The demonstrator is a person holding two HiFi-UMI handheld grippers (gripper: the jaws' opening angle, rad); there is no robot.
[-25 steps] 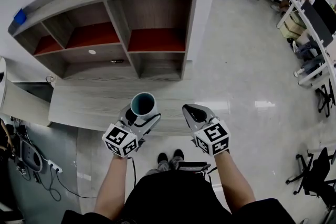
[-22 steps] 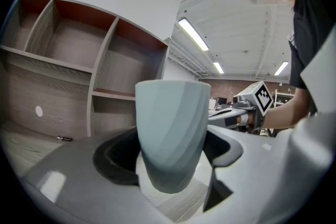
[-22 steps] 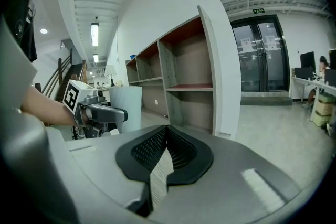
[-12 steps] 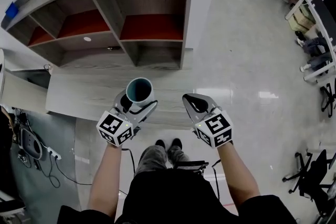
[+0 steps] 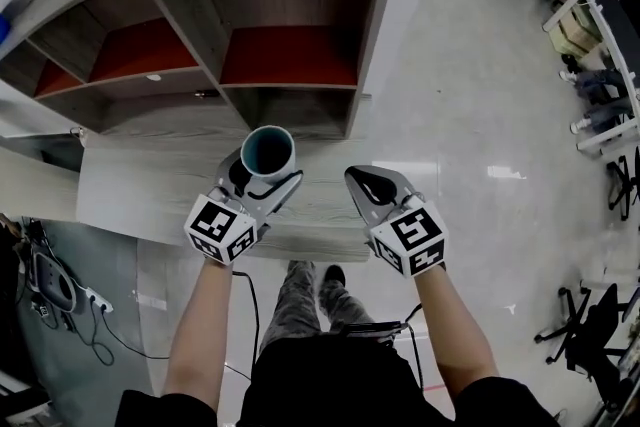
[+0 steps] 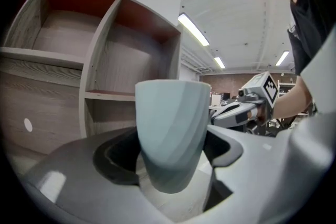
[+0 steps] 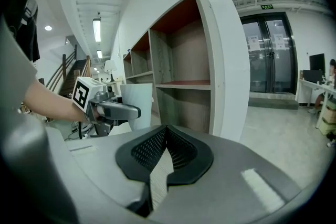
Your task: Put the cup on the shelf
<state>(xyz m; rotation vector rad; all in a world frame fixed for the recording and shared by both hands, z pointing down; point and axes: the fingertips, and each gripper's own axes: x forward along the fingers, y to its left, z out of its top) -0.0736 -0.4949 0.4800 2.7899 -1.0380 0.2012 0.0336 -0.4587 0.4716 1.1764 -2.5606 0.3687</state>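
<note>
Pale grey-blue cup [image 6: 170, 134], upright and mouth up, clamped between the wide-set pads of the left claw [image 5: 258, 187]. Held in front of the wooden shelf [image 5: 190, 25], outside its red-backed compartments. Right claw [image 7: 157, 165] pinched together and empty, also before the shelf, nearer its right end. Grey wood bench [image 5: 140, 190] below the shelf.

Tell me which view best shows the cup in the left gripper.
The left gripper view: the cup fills the frame, upright, clamped between the left gripper's jaws. The head view shows only its rim from above; the right gripper view, part of its side.
</note>
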